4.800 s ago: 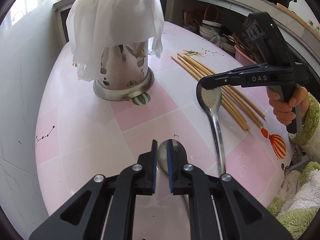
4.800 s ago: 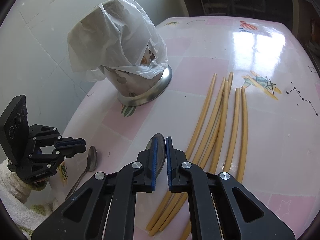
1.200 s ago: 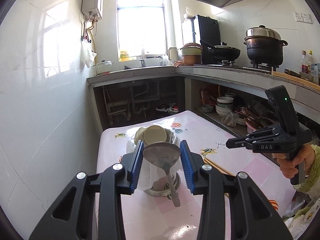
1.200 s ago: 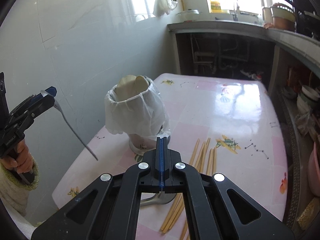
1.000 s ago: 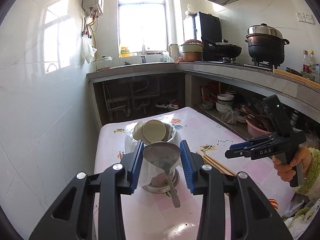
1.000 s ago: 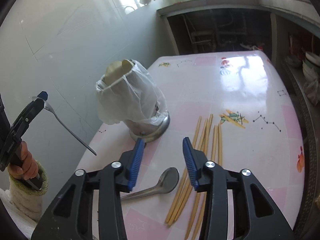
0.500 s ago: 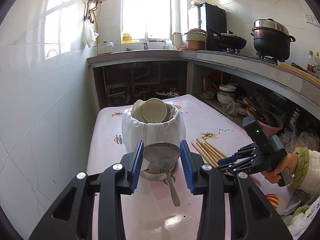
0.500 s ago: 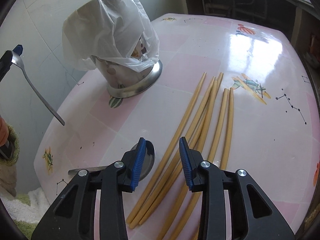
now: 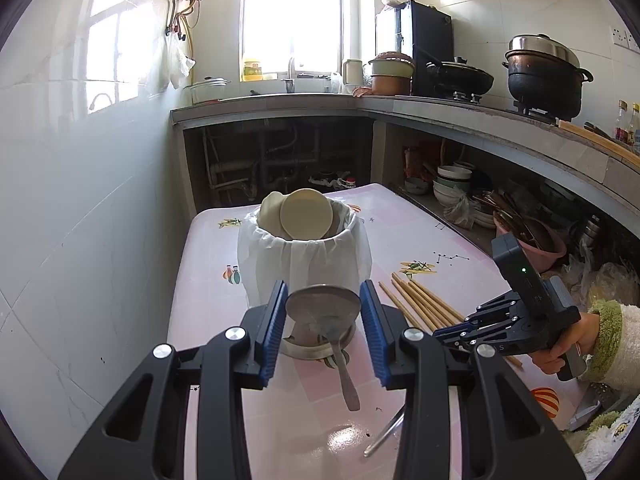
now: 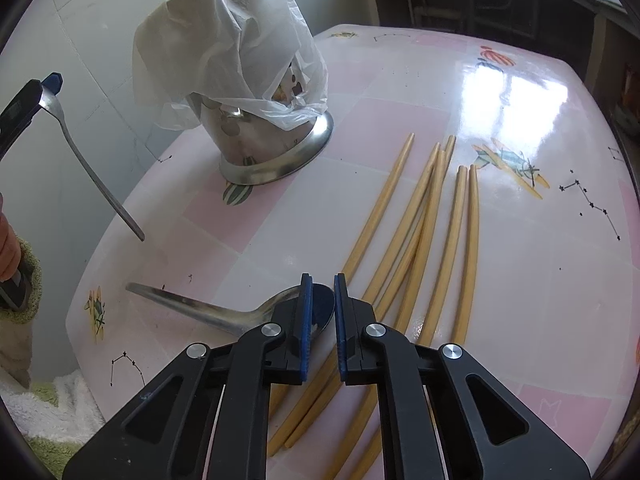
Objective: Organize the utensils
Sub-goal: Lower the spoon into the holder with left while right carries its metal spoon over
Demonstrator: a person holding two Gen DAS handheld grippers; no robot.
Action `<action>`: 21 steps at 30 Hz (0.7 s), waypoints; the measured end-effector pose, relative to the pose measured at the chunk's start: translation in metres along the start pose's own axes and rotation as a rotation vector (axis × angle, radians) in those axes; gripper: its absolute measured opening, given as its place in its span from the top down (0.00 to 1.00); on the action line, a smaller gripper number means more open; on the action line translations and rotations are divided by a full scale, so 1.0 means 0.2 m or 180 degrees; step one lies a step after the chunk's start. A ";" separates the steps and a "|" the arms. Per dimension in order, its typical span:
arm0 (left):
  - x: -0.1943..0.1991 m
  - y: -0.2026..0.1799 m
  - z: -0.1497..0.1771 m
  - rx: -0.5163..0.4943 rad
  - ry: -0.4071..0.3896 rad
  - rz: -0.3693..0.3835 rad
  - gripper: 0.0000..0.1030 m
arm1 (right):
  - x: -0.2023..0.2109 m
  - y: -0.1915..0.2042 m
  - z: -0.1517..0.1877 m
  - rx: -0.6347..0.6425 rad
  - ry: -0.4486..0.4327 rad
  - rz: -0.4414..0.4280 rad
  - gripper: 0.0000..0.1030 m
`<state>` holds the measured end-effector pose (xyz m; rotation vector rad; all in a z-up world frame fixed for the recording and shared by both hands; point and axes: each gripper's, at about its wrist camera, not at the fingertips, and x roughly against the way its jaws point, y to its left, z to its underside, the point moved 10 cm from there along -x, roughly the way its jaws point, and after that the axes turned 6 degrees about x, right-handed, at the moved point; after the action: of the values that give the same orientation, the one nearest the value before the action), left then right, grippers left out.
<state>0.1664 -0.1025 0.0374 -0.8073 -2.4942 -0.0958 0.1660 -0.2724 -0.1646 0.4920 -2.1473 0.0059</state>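
Note:
My left gripper point(image 9: 322, 316) is shut on the bowl of a metal spoon point(image 9: 322, 305), held in the air with the handle hanging down, in front of the bag-covered steel utensil holder point(image 9: 304, 260). In the right wrist view this spoon point(image 10: 92, 172) hangs at the left. My right gripper point(image 10: 320, 312) is low over the table, its jaws narrowed around the bowl of a second spoon point(image 10: 224, 314) that lies flat on the table. Whether the pads touch it is unclear. Several bamboo chopsticks point(image 10: 428, 216) lie to the right.
The holder point(image 10: 256, 92) stands at the table's back left, with pale ladles point(image 9: 304, 220) sticking out. The pink tiled table point(image 10: 520, 280) ends near the white wall on the left. Shelves with bowls point(image 9: 456, 188) lie beyond its right edge.
My right gripper has dropped lower and narrowed its jaws around the lying spoon's bowl. My left gripper holds its spoon almost still in the air.

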 end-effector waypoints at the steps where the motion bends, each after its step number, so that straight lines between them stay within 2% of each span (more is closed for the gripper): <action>1: 0.00 0.00 0.00 0.0003 -0.0002 -0.0001 0.65 | 0.02 0.01 -0.01 0.0015 -0.0033 -0.0005 0.95; 13: 0.12 0.00 -0.06 -0.0004 -0.0203 -0.0021 0.65 | 0.32 0.20 -0.21 0.0190 -0.0531 0.0019 0.99; 21: 0.24 0.02 -0.31 -0.0028 -0.0541 -0.0005 0.65 | 0.59 0.22 -0.37 0.0312 -0.0944 0.0232 0.99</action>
<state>0.1630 -0.0877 0.1141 -0.8489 -2.6550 -0.0400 0.1475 -0.2595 -0.0202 0.4957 -2.4640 0.0840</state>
